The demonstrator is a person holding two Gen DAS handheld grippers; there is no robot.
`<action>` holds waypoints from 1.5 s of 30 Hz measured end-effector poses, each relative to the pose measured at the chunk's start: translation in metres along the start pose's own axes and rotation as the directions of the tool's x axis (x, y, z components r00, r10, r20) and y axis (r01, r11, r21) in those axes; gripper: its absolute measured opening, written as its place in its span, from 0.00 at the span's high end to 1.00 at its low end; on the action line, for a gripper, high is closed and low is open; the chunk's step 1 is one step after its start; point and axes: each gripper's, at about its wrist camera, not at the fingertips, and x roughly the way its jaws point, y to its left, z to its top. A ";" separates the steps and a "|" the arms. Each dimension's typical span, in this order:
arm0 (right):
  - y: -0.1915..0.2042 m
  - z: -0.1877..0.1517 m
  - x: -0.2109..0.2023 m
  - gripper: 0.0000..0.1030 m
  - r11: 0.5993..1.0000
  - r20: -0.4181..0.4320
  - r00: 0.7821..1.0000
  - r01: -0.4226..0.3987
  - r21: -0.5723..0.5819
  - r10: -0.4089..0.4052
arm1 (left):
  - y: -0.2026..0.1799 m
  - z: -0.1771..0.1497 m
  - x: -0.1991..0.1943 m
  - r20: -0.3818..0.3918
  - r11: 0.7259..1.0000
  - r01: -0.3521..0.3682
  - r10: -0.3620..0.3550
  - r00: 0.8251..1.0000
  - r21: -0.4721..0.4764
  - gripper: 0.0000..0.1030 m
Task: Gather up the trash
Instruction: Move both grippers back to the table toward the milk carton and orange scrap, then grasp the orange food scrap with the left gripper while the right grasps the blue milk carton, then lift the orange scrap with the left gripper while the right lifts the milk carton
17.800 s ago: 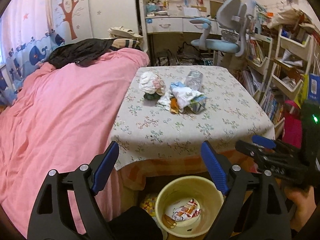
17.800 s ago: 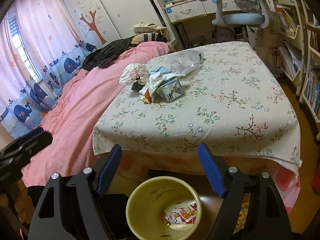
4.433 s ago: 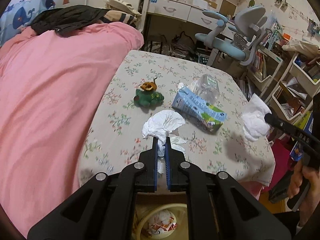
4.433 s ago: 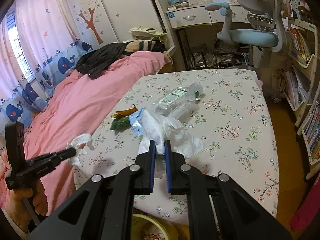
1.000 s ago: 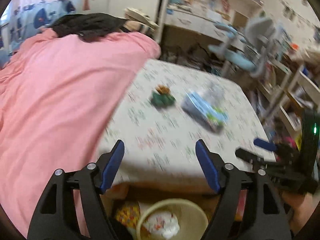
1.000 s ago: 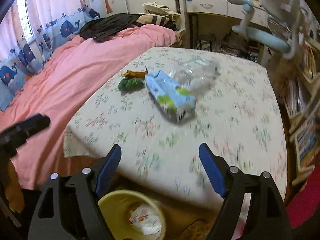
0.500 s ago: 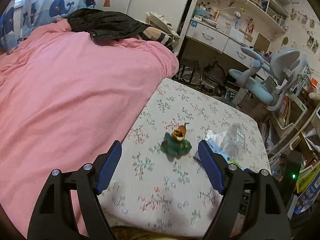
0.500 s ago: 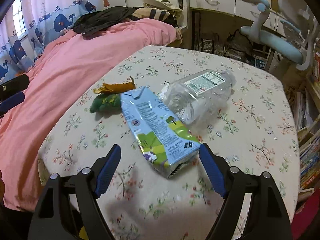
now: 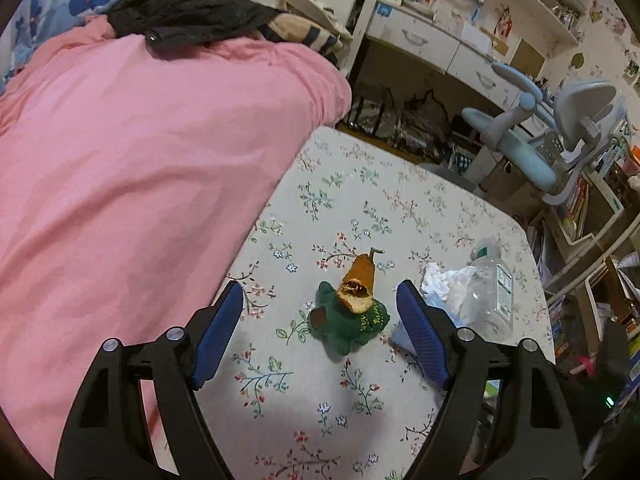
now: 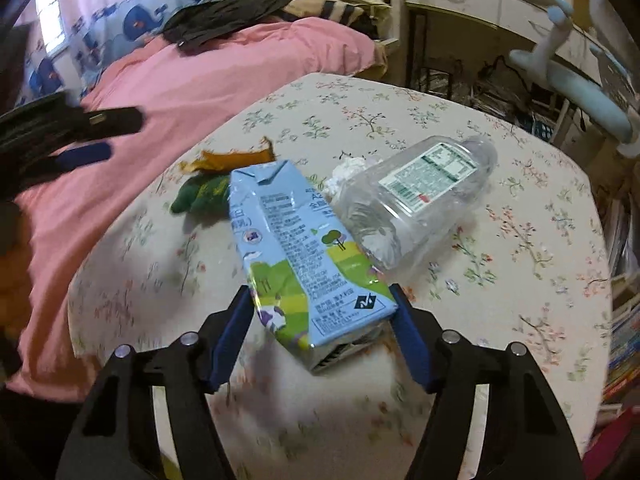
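Right gripper [image 10: 320, 330]: fingers spread wide, straddling the near end of the light-blue and green milk carton [image 10: 298, 252] without visibly pressing it; nothing gripped.
Left gripper [image 9: 320, 334]: fingers wide apart, hanging over the crumpled dark-green wrapper [image 9: 352, 322], which lies between the two blue pads [image 9: 218, 330] with nothing held.
Where the trash lies: all of it on the floral-cloth table [image 10: 520, 248]; the carton lies flat, touching the clear plastic bottle [image 10: 416, 196] on its right, with the wrapper and the orange-brown peel scrap [image 10: 232, 158] just beyond its far-left corner.
Carton handling: probably empty, so light; the card walls are stiff enough to pinch but may dent. Its flat near end, across the short width, looks the best hold.
Carton axis: long axis runs from the near edge up and slightly left; the gabled top points away from the right gripper.
Bottle handling: likely light, thin-walled and slippery; judged prone to roll or crush under a hard squeeze.
Bottle axis: lies on its side, base near the carton, neck end pointing far and right.
Wrapper and peel: soft, weightless-looking; the peel rests on top of the wrapper, so a pinch low on the bundle might take both.
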 end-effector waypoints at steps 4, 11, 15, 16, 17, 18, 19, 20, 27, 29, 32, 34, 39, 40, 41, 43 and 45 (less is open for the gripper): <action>-0.010 -0.023 -0.020 0.37 0.999 -0.080 0.997 -0.012 -0.035 0.009 | -0.003 0.004 0.016 -0.025 1.000 0.001 -0.001 1.000 0.025 0.27; -0.029 -0.040 -0.039 0.25 0.999 -0.114 0.993 -0.039 -0.036 0.034 | -0.023 0.010 0.040 -0.057 0.991 0.026 -0.019 0.998 0.128 0.27; -0.024 -0.031 -0.039 0.23 0.998 -0.065 0.998 -0.026 -0.058 0.022 | -0.050 0.006 0.054 -0.068 0.967 0.035 -0.018 0.998 0.252 0.27; -0.022 -0.029 -0.038 0.23 0.998 -0.057 0.998 -0.023 -0.062 0.020 | -0.054 0.006 0.057 -0.070 0.962 0.034 -0.016 0.997 0.270 0.27; -0.020 -0.027 -0.035 0.23 0.998 -0.055 0.998 -0.032 -0.063 0.028 | -0.058 0.006 0.060 -0.071 0.958 0.031 -0.011 0.997 0.285 0.27; -0.018 -0.026 -0.032 0.23 0.997 -0.056 0.998 -0.034 -0.065 0.031 | -0.062 0.006 0.065 -0.077 0.954 0.031 -0.008 0.997 0.297 0.27; -0.017 -0.026 -0.029 0.23 0.997 -0.056 0.998 -0.037 -0.065 0.033 | -0.063 0.007 0.068 -0.082 0.954 0.033 -0.009 0.997 0.299 0.27; -0.015 -0.026 -0.025 0.23 0.996 -0.066 0.997 -0.047 -0.070 0.042 | -0.063 0.007 0.071 -0.088 0.953 0.036 -0.009 0.996 0.300 0.27; -0.007 -0.025 -0.017 0.23 0.994 -0.090 0.995 -0.052 -0.095 0.044 | -0.063 0.002 0.098 -0.132 0.954 0.016 0.025 0.991 0.300 0.66; -0.007 -0.026 -0.014 0.33 0.995 -0.098 0.994 -0.049 -0.091 0.040 | -0.059 0.001 0.101 -0.132 0.960 0.018 0.020 0.991 0.279 0.77; -0.010 -0.026 -0.012 0.38 0.996 -0.105 0.993 -0.056 -0.066 0.049 | -0.049 0.007 0.088 -0.088 0.976 0.056 -0.038 0.995 0.212 0.79; -0.013 -0.027 -0.014 0.40 0.998 -0.097 0.994 -0.055 -0.045 0.050 | -0.040 0.015 0.074 -0.051 0.984 0.094 -0.087 0.995 0.151 0.80; -0.023 -0.021 -0.027 0.41 0.996 -0.045 0.996 -0.077 0.041 0.079 | -0.016 0.028 0.025 0.046 0.980 0.200 -0.200 0.979 0.020 0.80; -0.025 -0.021 -0.029 0.41 0.995 -0.039 0.995 -0.085 0.054 0.087 | -0.015 0.028 0.017 0.055 0.978 0.209 -0.210 0.976 0.014 0.80; -0.025 -0.021 -0.029 0.41 0.994 -0.039 0.995 -0.089 0.061 0.091 | -0.014 0.027 0.010 0.060 0.977 0.213 -0.213 0.975 0.014 0.80; -0.023 -0.023 -0.026 0.41 0.995 -0.052 0.995 -0.085 0.059 0.088 | -0.015 0.019 -0.006 0.066 0.977 0.208 -0.210 0.975 0.035 0.79; -0.017 -0.027 -0.020 0.41 0.997 -0.087 0.994 -0.068 0.035 0.071 | -0.017 0.011 -0.015 0.056 0.978 0.198 -0.202 0.978 0.059 0.79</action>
